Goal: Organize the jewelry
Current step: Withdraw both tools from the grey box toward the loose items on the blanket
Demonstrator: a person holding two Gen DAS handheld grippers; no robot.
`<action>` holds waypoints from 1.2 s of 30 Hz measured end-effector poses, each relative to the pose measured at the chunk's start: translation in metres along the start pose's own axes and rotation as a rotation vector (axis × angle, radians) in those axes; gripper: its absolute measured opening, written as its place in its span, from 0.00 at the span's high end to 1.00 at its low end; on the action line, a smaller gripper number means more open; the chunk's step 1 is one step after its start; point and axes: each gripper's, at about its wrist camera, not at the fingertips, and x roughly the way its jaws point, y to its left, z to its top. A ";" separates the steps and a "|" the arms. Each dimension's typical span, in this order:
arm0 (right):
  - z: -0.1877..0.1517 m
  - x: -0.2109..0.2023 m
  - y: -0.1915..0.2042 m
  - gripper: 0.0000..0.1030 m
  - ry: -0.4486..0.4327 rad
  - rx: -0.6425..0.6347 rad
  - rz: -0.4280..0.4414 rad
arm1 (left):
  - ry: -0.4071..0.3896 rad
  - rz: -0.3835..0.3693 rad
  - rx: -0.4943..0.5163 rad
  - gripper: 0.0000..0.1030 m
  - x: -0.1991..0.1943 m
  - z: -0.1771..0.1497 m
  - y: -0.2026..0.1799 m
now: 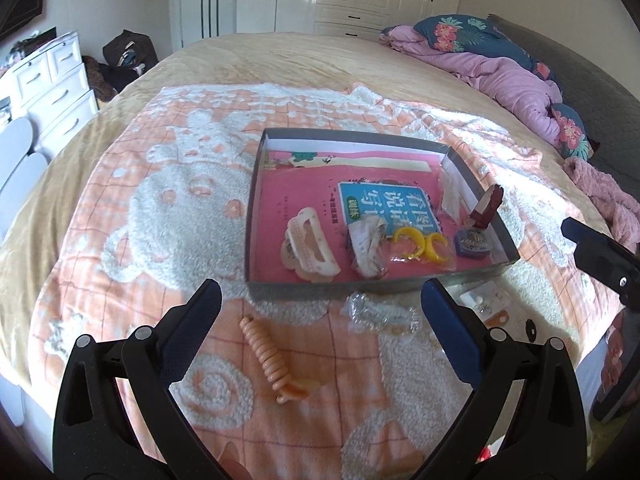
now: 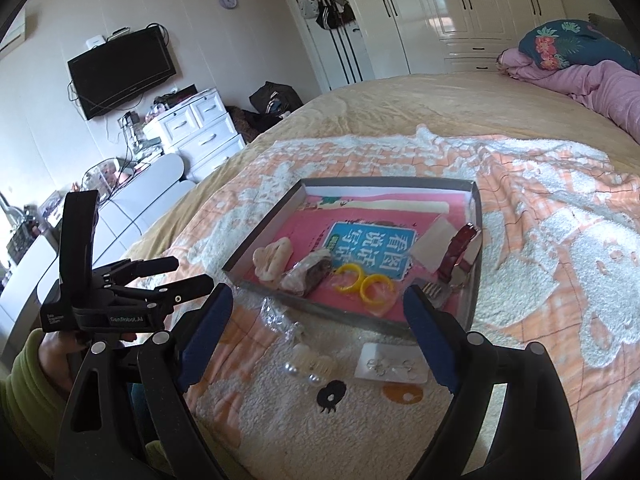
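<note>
With both grippers' jaws wide and empty, I'd lower the right gripper (image 2: pixel 318 320) squarely over the earring card (image 2: pixel 390 368) before lifting it into the tray (image 2: pixel 264 258).

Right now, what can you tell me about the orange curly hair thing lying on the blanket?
The orange spiral hair clip looks like smooth, peach-coloured plastic. It has a long coiled body with a flatter, wider end nearest the camera. It lies flat and slanted on the pink and white fluffy blanket, outside the grey box, between the open fingers of the left gripper. Only the blanket touches it.
</note>
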 end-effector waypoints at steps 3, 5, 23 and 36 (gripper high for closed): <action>-0.006 0.004 0.005 0.17 0.019 -0.005 0.008 | 0.002 0.007 -0.004 0.09 -0.002 -0.006 0.002; -0.010 0.007 0.009 0.17 0.030 -0.009 0.013 | 0.004 0.016 -0.004 0.09 -0.004 -0.010 0.004; -0.048 0.037 0.033 0.17 0.160 -0.044 0.037 | 0.041 0.071 -0.020 0.09 0.001 -0.041 0.021; -0.067 0.063 0.033 0.25 0.230 -0.037 0.029 | 0.083 0.089 -0.075 0.09 0.010 -0.061 0.041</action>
